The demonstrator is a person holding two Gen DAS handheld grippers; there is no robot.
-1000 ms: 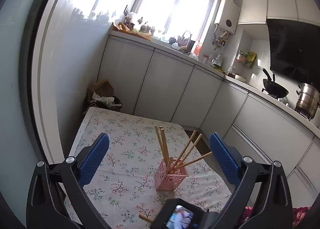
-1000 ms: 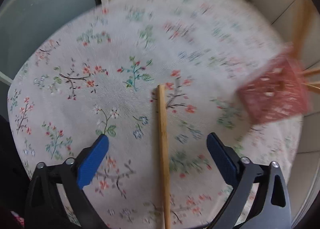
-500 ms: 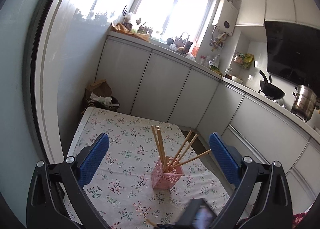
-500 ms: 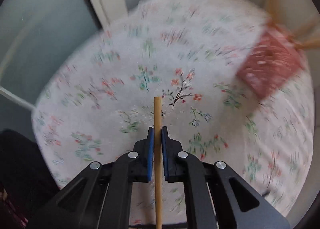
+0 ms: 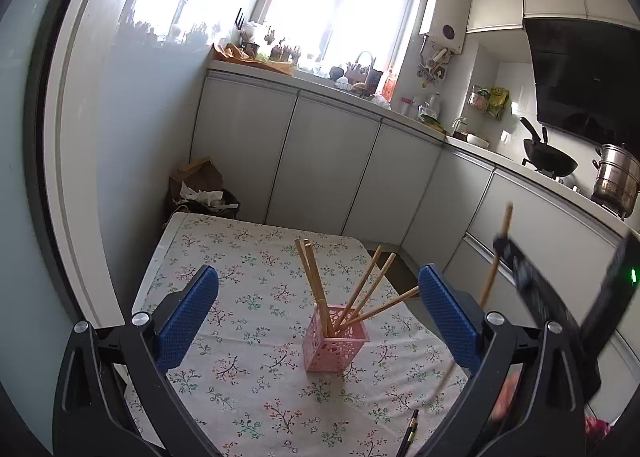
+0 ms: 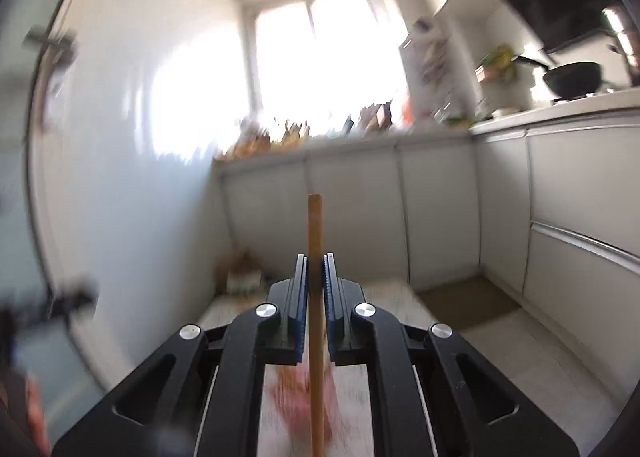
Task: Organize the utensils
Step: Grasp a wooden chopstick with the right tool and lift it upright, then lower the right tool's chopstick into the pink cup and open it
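A pink perforated holder [image 5: 334,339] stands on the floral tablecloth [image 5: 248,369] with several wooden chopsticks [image 5: 312,281] leaning in it. My left gripper [image 5: 318,321] is open and empty, its blue pads on either side of the holder and nearer the camera. My right gripper [image 6: 315,277] is shut on one wooden chopstick [image 6: 315,225], held upright in the air. That gripper shows in the left wrist view [image 5: 520,265] at the right, above the table, with the chopstick [image 5: 502,233] through it. The pink holder is a blur below the jaws [image 6: 304,397].
A dark pen-like stick [image 5: 409,433] lies on the cloth near the front edge. White kitchen cabinets [image 5: 332,161] run behind and to the right of the table. A bin with paper [image 5: 204,193] stands by the far left corner. A wok [image 5: 550,161] and pot sit on the counter.
My right gripper closed on the chopstick that lay on the cloth, lifted it and swung up to level, now to the right of the holder. The left gripper stayed open and pulled back slightly.
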